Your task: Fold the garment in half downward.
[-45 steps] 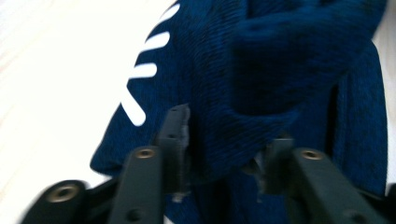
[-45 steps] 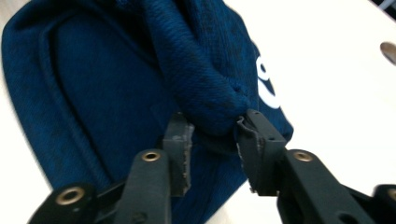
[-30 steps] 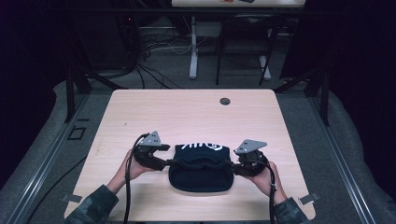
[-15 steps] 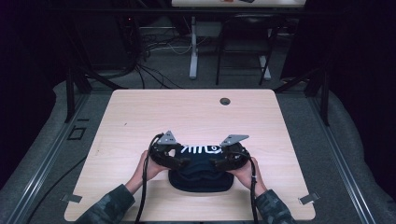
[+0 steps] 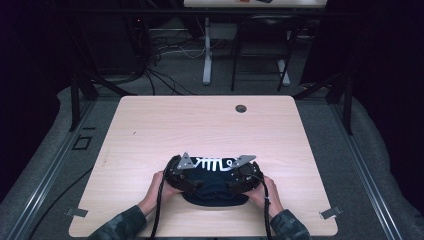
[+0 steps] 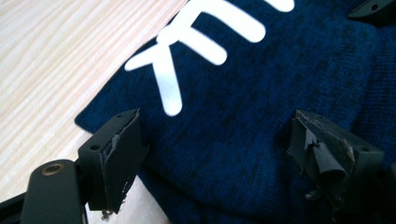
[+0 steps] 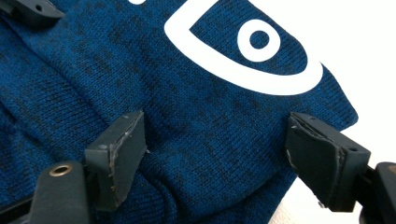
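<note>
Both grippers point(image 5: 186, 176) point(image 5: 243, 176) angle down — parted — over the blue cloth point(image 5: 215, 192).

White print on the navy garment point(image 6: 261, 116) cut off by top edge beyond the left gripper point(image 6: 233, 154); the small dark disc point(image 5: 241, 108) far across the desk point(image 5: 150, 130) too small to identify.

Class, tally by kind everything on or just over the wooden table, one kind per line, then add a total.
Dark blue knitted garment with white print: 1
Hand-held grippers, left gripper and right gripper, jaws apart over the garment: 2
Total: 3
</note>
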`<state>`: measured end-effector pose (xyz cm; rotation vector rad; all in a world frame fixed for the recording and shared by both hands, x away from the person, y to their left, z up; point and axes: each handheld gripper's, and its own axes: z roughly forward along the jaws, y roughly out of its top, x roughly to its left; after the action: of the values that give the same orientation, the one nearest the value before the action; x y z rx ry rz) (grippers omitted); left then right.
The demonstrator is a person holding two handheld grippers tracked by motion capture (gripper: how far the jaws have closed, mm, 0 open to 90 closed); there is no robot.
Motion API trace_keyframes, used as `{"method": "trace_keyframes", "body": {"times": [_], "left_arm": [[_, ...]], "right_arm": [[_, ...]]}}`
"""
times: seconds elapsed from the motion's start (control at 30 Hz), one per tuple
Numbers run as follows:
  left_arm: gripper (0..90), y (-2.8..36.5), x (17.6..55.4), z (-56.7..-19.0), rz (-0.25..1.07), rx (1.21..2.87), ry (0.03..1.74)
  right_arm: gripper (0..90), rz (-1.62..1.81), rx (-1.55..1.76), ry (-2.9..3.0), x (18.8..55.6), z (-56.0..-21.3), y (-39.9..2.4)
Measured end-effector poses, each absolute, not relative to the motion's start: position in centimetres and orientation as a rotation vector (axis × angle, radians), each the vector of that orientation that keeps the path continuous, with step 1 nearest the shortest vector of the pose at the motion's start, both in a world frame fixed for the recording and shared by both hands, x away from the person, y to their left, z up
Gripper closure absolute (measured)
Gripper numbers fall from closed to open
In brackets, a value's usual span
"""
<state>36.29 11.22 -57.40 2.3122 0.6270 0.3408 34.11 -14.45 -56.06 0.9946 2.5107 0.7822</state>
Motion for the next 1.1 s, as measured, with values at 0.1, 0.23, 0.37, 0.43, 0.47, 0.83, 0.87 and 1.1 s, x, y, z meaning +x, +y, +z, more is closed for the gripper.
{"method": "trace_keyframes", "body": {"times": [0.1,0.23,0.37,0.43,0.47,0.83,0.87,1.1], "left_arm": [[17.9,11.5,36.3,-57.5,0.328,2.311,0.638],[17.9,11.8,36.4,-57.9,0.307,2.283,0.664],[17.8,11.7,36.3,-57.8,0.319,2.286,0.663],[17.8,11.8,36.3,-57.9,0.313,2.281,0.67],[17.8,11.8,36.4,-57.9,0.309,2.279,0.672],[15.0,12.1,36.7,-57.9,0.274,2.236,0.699],[14.0,12.2,36.7,-57.9,0.274,2.233,0.698],[4.2,13.8,36.6,-56.2,0.325,2.173,0.735]], "right_arm": [[20.3,0.776,1.005,2.52,34.1,-56.1,-14.7],[19.3,0.796,1.047,2.53,34.0,-56.4,-15.3],[18.9,0.796,1.05,2.528,33.9,-56.4,-15.5],[17.6,0.801,1.055,2.52,33.9,-56.5,-15.5],[16.5,0.815,1.056,2.521,34.0,-56.5,-15.5],[0.0,0.815,1.104,2.534,35.5,-57.2,-16.1],[0.0,0.833,1.107,2.526,35.5,-57.2,-16.2],[0.0,0.923,1.098,2.478,35.0,-56.1,-16.6]]}}
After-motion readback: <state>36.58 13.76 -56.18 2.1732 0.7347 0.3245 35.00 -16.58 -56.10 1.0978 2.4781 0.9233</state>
